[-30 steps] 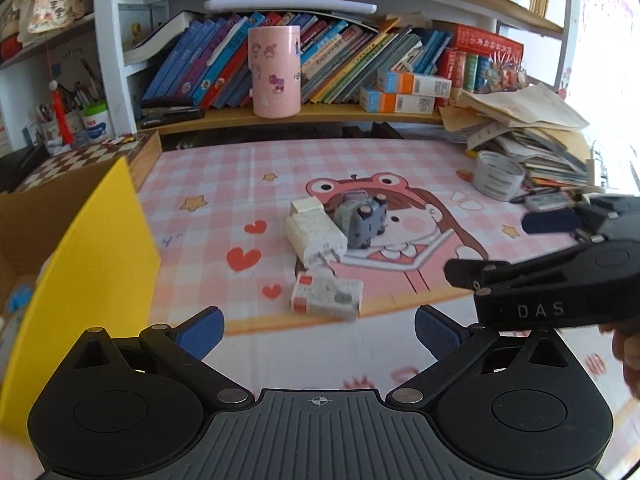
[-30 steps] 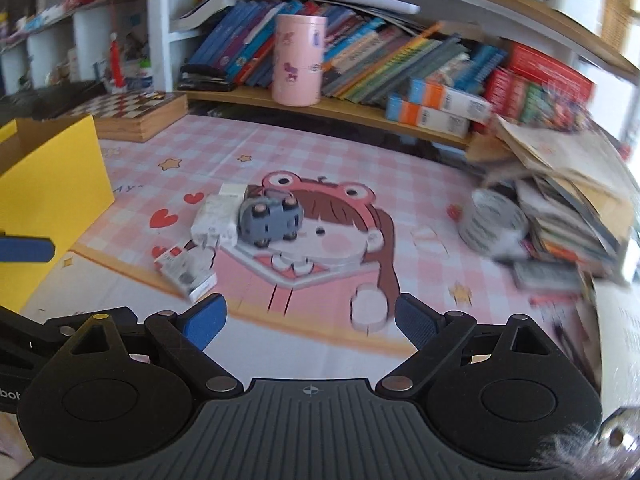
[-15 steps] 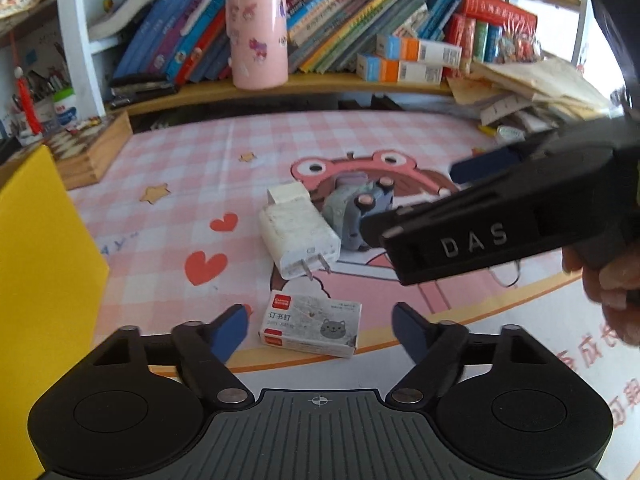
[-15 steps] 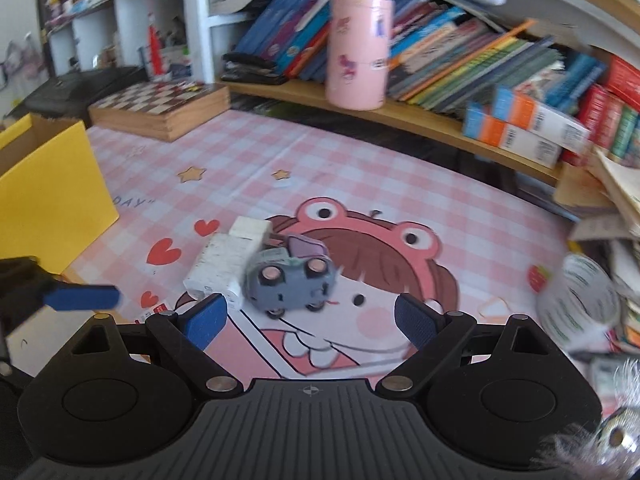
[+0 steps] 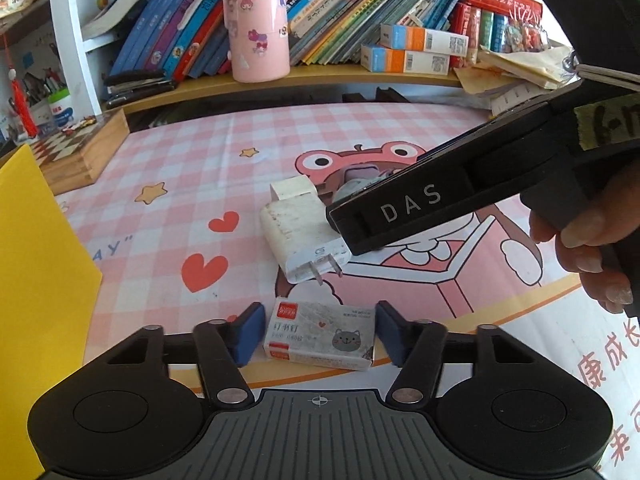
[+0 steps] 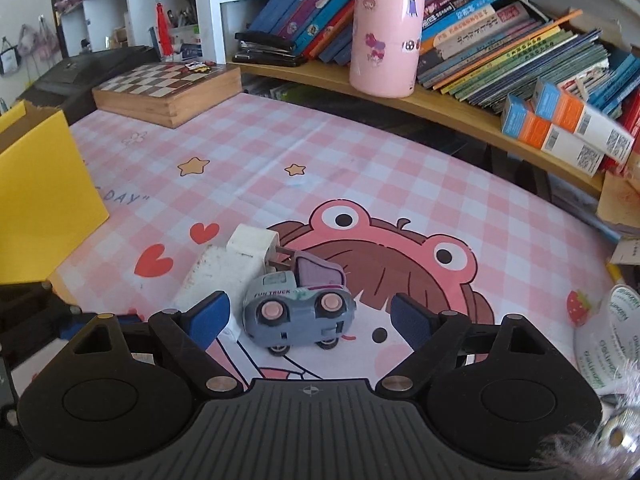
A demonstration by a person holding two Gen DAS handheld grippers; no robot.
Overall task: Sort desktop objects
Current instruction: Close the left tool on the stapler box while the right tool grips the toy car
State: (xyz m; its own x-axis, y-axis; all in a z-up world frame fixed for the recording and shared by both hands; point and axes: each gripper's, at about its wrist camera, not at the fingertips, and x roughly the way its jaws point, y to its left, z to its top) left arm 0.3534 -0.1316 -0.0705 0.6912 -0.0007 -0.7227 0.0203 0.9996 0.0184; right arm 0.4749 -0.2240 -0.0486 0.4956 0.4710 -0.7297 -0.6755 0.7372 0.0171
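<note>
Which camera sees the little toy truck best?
The right wrist view: the grey toy truck sits whole between the right tool fingers. In the left wrist view the right tool's black body hides most of it; only a sliver shows.

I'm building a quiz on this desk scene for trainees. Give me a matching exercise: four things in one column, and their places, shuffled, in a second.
Things
1. small white staple box with a cat picture
2. grey toy truck with pink wheels
3. tall pink sticker-covered cylinder
4. wooden chessboard box

Places
A. standing on the wooden shelf in front of the books
B. between the jaws of the left gripper
C. on the pink checked mat, far left by the shelf
D. between the jaws of the right gripper

Pairs: 1-B, 2-D, 3-A, 4-C
</note>
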